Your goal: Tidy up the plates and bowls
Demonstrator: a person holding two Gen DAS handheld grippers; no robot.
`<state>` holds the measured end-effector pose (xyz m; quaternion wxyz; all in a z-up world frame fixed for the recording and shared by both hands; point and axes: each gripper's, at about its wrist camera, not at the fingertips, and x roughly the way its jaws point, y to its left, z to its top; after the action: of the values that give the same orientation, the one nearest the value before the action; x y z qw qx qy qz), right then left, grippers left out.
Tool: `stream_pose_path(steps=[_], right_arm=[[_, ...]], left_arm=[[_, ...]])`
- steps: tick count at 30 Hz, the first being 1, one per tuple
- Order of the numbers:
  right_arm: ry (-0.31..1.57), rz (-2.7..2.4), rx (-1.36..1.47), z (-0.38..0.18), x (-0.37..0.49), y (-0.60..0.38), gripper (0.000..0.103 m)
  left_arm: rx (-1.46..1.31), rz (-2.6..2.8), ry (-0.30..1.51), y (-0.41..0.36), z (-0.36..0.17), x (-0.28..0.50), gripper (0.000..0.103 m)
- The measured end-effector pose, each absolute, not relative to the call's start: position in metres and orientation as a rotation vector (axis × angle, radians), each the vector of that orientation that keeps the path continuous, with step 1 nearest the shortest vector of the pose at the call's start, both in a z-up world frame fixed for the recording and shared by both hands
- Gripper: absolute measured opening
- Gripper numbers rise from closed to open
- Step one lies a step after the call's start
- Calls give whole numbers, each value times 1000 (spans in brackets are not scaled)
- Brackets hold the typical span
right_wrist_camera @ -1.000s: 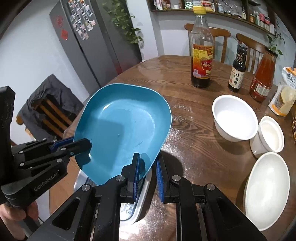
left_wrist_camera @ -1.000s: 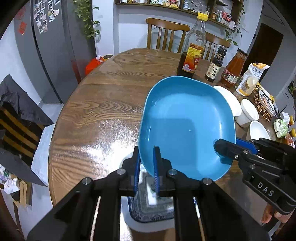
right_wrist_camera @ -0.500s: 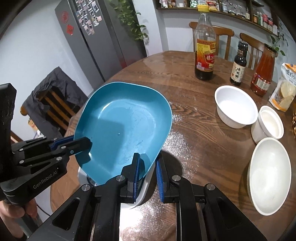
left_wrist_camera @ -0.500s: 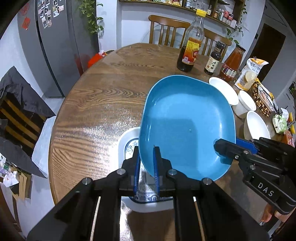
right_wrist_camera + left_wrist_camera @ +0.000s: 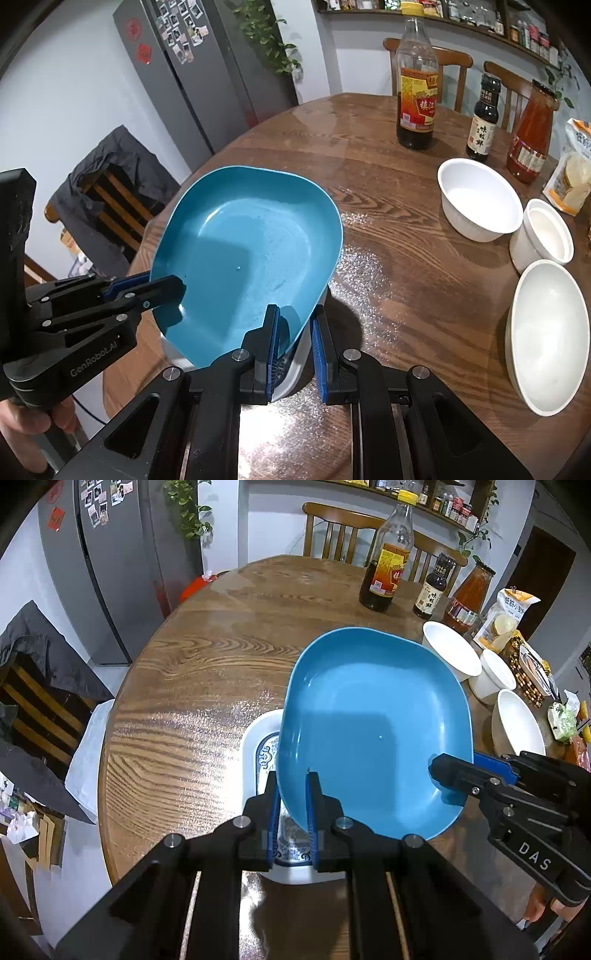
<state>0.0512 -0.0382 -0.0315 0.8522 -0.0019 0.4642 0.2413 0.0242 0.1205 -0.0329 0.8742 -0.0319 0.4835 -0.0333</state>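
Blue plate (image 5: 373, 734) hangs tilted over the patterned plate (image 5: 260, 746), at six o'clock beneath it; both the left gripper (image 5: 291, 805) and right gripper (image 5: 293, 332) are clamped on its rim.

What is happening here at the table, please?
A person with a gripper in each hand holds a blue plate by two edges: the left gripper is shut on its near rim, the right gripper on its other side. The plate hangs tilted above a white plate with a blue pattern on the wooden table. Three white bowls stand apart to the right, not yet touched.
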Motion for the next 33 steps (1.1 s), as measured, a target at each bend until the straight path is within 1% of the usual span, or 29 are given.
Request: stream_pose_path(steps=[13, 24, 30, 33], right_arm=[[1011, 516, -9, -42, 49, -32, 19], [1087, 516, -19, -66, 48, -20, 19], [1095, 506, -50, -71, 49, -11, 19], [1089, 493, -61, -72, 50, -10, 24]], left_arm=[[-52, -64, 1037, 124, -41, 19, 12], [-42, -52, 1087, 131, -56, 11, 12], [-30, -28, 1104, 135, -67, 10, 16], [-19, -7, 1094, 137, -66, 9, 16]])
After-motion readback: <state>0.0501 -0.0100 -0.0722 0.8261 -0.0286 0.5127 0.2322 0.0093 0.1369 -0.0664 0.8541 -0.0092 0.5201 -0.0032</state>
